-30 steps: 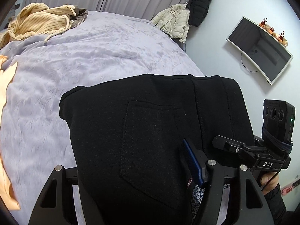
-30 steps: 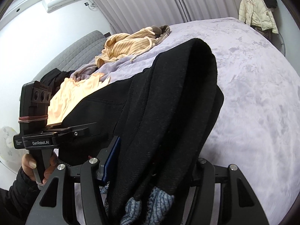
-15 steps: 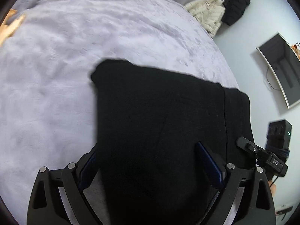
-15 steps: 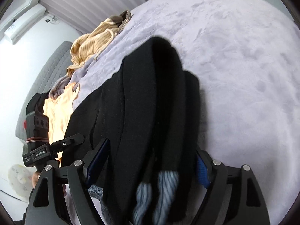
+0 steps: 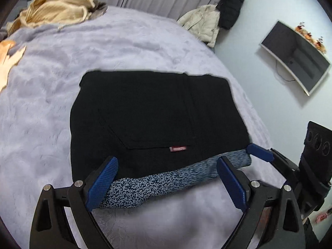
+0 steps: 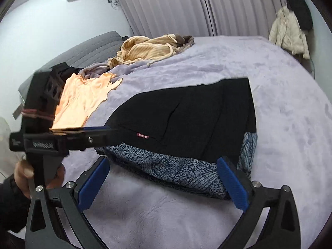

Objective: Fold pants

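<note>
Black pants (image 5: pixel 153 122) folded flat on blanket (image 5: pixel 41 108) | both jaws wide, empty, near hem

left gripper (image 6: pixel 51 143): white print on its black body, blurred, looks like "GenRobot.AI" | pants (image 5: pixel 157 116): small red tag (image 5: pixel 178 148) at pocket edge, lettering too small to read | no other legible text

The left hand-held gripper (image 5: pixel 167 173) is wide open and holds nothing. The right hand-held gripper (image 6: pixel 162 176) is wide open and empty too.
</note>
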`<state>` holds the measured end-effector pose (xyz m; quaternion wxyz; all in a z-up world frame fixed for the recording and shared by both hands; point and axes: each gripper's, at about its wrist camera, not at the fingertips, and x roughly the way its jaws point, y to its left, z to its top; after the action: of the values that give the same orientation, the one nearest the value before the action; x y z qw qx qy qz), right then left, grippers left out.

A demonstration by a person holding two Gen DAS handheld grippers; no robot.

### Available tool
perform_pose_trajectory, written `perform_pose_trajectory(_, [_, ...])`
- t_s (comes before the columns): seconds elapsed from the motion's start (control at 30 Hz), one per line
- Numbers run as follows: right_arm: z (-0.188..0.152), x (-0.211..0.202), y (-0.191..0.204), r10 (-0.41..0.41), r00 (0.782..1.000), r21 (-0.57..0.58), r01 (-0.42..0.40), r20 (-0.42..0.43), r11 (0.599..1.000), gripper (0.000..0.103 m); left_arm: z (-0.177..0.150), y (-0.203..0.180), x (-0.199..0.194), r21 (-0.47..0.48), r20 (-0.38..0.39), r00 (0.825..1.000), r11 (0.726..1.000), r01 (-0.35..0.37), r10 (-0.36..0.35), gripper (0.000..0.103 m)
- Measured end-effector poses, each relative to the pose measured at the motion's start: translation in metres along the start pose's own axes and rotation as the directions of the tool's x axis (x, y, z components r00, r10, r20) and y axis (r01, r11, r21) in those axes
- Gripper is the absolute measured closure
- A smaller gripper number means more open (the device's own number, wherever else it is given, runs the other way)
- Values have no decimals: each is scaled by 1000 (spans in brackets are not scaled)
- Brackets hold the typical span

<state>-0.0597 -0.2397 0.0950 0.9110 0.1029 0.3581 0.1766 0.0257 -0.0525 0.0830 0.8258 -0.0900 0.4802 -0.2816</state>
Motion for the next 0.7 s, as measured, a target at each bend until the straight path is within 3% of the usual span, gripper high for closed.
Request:
perform_pose_trajectory(0.1, [-10,14,-30,54,996,110,-47,-65,993,1,-4,16,19,-47,-38,999,999,25,-26,7])
perform_pose_trajectory(0.23, [-8,11,-21,16,997,64,-11,-71,998,0,0,1,1,-4,-33,999,1000,2,-2,7])
perform_pose_trajectory(0.33, [12,-17,-9,38,999,21,-38,18,999,0,24,-4,-38,-2,93,993,998,67,-66,7])
perform_pose_trajectory(0.43, [45,-29,-1,0,995,-82,8,97,997,0,59,-5,-50,12,166,986,1000,25,-27,0])
perform_pose_trajectory(0.5, [69,-17,-2,-35,994,-133,50,106,990,0,87,0,-37,-9,150,988,1000,-24,25,0])
perform_pose_trajectory(0.57, [91,4,-9,-24,996,-153,37,89,988,0,108,7,-22,-41,140,989,998,-37,43,0])
perform_pose_trajectory(0.7, [119,57,-36,-11,1000,-133,9,-15,991,0,131,12,24,-34,56,992,993,-112,114,0])
